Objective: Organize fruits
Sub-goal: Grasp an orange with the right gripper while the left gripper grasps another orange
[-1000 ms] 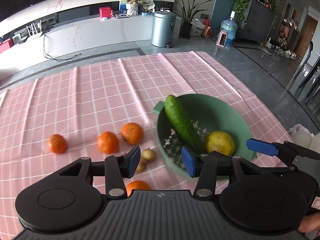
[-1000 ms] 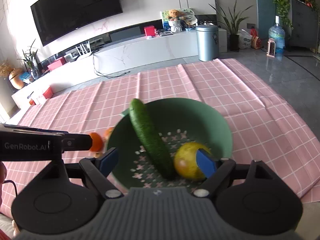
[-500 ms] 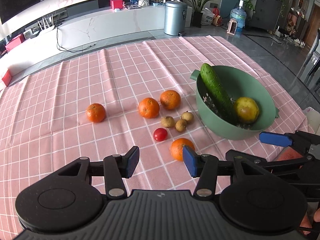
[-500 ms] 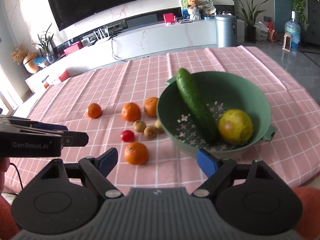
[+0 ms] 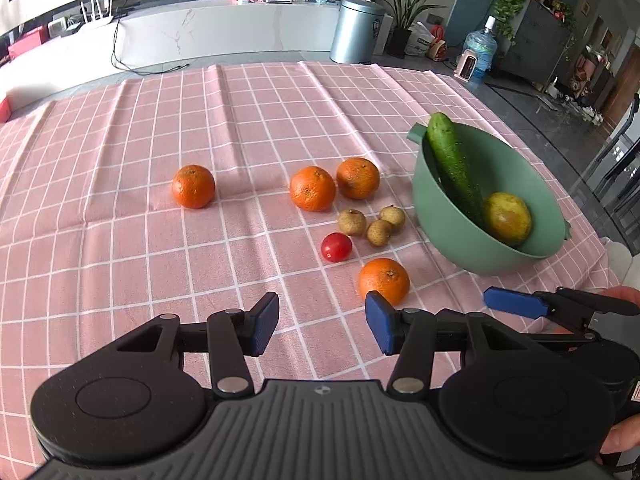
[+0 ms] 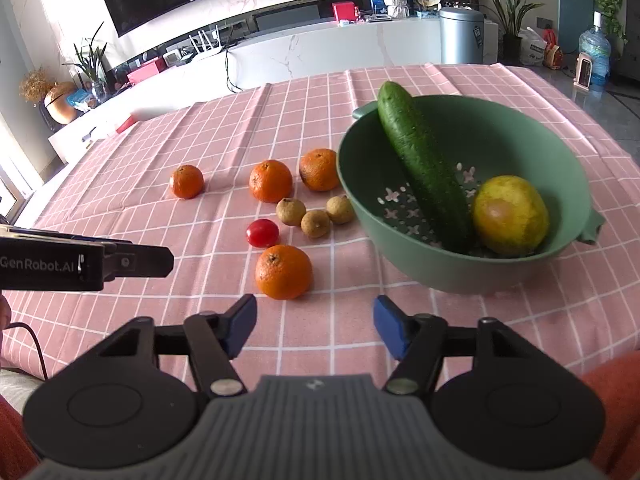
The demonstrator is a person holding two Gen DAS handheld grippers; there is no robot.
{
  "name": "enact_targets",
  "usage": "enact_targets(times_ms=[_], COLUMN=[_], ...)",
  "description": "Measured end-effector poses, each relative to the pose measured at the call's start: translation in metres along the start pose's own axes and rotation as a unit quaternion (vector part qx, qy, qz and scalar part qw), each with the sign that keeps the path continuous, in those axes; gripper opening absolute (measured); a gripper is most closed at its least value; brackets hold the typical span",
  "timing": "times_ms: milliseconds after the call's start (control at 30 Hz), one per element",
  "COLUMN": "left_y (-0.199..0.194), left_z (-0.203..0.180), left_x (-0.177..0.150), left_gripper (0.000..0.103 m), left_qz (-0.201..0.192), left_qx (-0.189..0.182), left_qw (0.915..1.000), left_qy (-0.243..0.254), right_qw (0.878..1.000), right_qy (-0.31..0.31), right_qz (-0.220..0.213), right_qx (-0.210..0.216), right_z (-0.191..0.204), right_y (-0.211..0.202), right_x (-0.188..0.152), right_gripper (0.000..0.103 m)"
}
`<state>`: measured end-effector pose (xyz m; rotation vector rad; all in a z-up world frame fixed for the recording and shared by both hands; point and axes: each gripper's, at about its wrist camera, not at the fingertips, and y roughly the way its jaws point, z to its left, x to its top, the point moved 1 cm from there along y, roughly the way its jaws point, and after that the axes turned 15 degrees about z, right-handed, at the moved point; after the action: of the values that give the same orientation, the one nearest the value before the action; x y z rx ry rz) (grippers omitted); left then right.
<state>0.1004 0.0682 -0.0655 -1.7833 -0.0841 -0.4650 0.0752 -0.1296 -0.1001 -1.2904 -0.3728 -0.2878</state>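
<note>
Fruits: I see a nearest orange (image 5: pixel 384 280) just ahead of my left gripper (image 5: pixel 322 322), pear (image 6: pixel 510 214) and cucumber (image 6: pixel 424 168) in colander (image 6: pixel 560 136).
Left gripper: apart, empty.
Right gripper (image 6: pixel 316 328): apart, empty.

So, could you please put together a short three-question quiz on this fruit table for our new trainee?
1. True or false: the long dark green cucumber leans inside the green plastic colander bowl.
2. How many round oranges lie on the pink checked tablecloth? A) three B) four C) six
3. Fill in: the small red cherry tomato sits between the nearest orange and the three small brown ______.

Key: 1 true, and a yellow-green pear-like fruit lies beside it. 2 B. 3 longans. The left gripper and right gripper are both open and empty.
</note>
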Motion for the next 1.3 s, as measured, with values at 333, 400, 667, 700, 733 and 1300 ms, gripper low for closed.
enact_targets(times_ms=[333, 400, 667, 700, 733, 1300], left_y=[0.011, 0.01, 0.02, 0.022, 0.025, 0.075], left_z=[0.011, 0.016, 0.037, 0.04, 0.043, 0.087], left_x=[0.013, 0.019, 0.043, 0.047, 0.05, 0.107], left_gripper=[0.056, 0.056, 0.056, 0.058, 0.058, 0.071], left_qz=[0.007, 0.006, 0.026, 0.026, 0.026, 0.036], left_qx=[0.03, 0.034, 0.07, 0.067, 0.065, 0.118], left_qw=[0.9995, 0.9994, 0.9964, 0.9965, 0.9965, 0.9917], left_qy=[0.003, 0.007, 0.04, 0.043, 0.046, 0.034], right_qw=[0.999, 0.999, 0.998, 0.998, 0.998, 0.995], right_qy=[-0.029, -0.021, -0.009, -0.009, -0.008, -0.032], right_qz=[0.017, 0.026, 0.056, 0.059, 0.061, 0.096], right_qx=[-0.003, 0.001, 0.004, 0.005, 0.007, -0.009], right_z=[0.023, 0.022, 0.021, 0.021, 0.021, 0.027], right_y=[0.033, 0.042, 0.059, 0.061, 0.062, 0.066], right_x=[0.027, 0.032, 0.045, 0.046, 0.047, 0.062], right_gripper=[0.052, 0.052, 0.042, 0.042, 0.042, 0.041])
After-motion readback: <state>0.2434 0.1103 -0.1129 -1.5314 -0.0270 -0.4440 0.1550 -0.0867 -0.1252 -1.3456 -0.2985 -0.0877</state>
